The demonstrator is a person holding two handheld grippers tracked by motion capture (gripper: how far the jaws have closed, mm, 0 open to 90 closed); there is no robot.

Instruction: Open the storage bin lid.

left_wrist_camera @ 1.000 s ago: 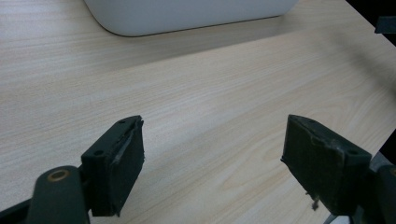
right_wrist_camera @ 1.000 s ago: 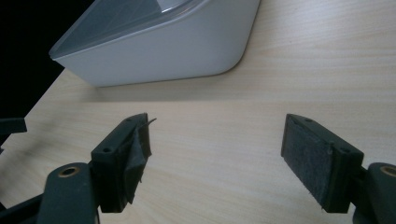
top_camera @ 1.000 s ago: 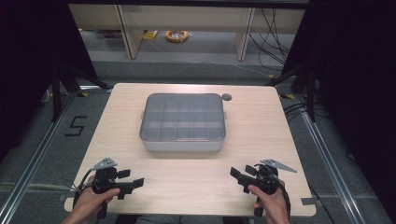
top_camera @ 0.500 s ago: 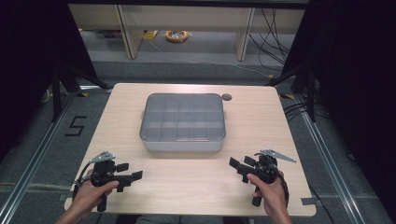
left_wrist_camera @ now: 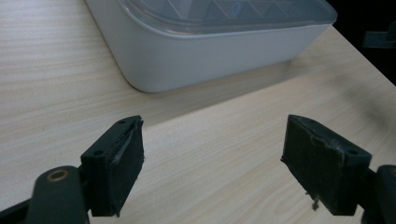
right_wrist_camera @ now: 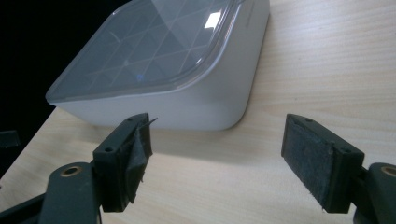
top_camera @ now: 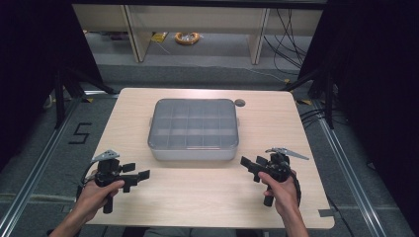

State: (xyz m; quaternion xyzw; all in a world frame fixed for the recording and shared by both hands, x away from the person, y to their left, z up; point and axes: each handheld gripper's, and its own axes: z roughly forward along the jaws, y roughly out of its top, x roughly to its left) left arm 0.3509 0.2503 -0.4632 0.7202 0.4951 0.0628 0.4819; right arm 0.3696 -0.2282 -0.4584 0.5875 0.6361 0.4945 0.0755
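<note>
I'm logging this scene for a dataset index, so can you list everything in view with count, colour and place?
compartment box: one, grey-white with a clear lid shut over a grid of compartments, middle of the table.
round grommet: one, dark, far edge of the table, just right of the box.
table: one, light wood, centre of the high view.
coiled cable: one, orange, on the floor beyond the table.
number 5 marking: one, black, on the floor left of the table.
left hand-held gripper: one, black, open, near left corner, apart from the box.
right hand-held gripper: one, black, open, near right side, apart from the box.
hands: two, gripping the handles at the near edge.
</note>
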